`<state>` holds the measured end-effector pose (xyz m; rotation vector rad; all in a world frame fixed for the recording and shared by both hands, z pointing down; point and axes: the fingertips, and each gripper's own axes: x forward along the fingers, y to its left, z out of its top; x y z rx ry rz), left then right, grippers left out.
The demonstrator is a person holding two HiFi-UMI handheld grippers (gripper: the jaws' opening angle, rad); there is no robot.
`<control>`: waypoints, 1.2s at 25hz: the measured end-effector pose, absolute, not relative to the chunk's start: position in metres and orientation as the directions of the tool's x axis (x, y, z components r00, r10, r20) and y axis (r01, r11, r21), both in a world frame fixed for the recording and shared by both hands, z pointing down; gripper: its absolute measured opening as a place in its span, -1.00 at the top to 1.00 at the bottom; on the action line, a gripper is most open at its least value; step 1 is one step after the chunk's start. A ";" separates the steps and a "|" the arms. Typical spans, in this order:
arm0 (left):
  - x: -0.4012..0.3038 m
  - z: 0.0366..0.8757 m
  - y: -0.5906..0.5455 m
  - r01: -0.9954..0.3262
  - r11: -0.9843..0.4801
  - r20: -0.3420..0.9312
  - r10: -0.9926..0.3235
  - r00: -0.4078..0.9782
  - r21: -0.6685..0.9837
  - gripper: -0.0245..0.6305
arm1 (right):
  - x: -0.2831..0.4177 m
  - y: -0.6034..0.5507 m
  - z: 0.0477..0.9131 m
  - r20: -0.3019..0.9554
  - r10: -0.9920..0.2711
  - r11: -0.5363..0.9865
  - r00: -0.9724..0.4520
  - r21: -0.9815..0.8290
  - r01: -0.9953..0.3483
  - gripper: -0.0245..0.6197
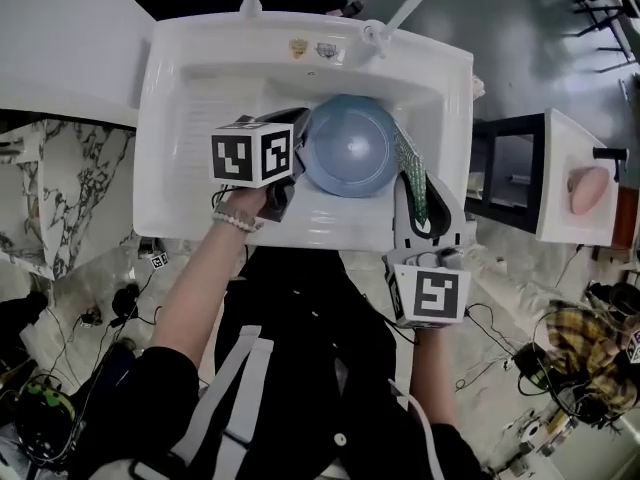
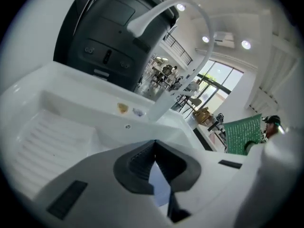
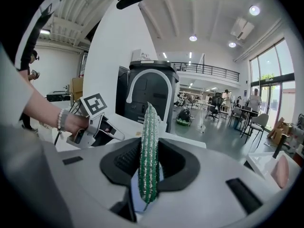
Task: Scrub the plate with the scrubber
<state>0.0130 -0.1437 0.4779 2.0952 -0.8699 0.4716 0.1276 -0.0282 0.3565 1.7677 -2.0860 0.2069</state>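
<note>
**Camera set-up: one head view from above, one view riding on each gripper.**

The head view looks steeply down from over the person's chest onto the white sink (image 1: pixel 180 208) at middle range, taking in both forearms, the left gripper (image 1: pixel 298 158) and the right gripper (image 1: pixel 420 208). The left gripper view sits low and close over the basin, facing along its own jaws toward the faucet (image 2: pixel 147 20) and the windows behind. The right gripper view faces almost level across the sink into the hall, with the scrubber (image 3: pixel 148 151) edge-on just before the lens. All three views share the scrubber. The head and left views share the sink deck and faucet. The right view also catches the left gripper.
</note>
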 end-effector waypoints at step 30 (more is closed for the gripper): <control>-0.046 0.274 -0.097 -0.753 -0.637 0.194 -0.728 0.658 0.163 0.93 | 0.070 -0.045 0.261 0.147 -0.938 0.335 -0.313 0.160 -0.929 0.63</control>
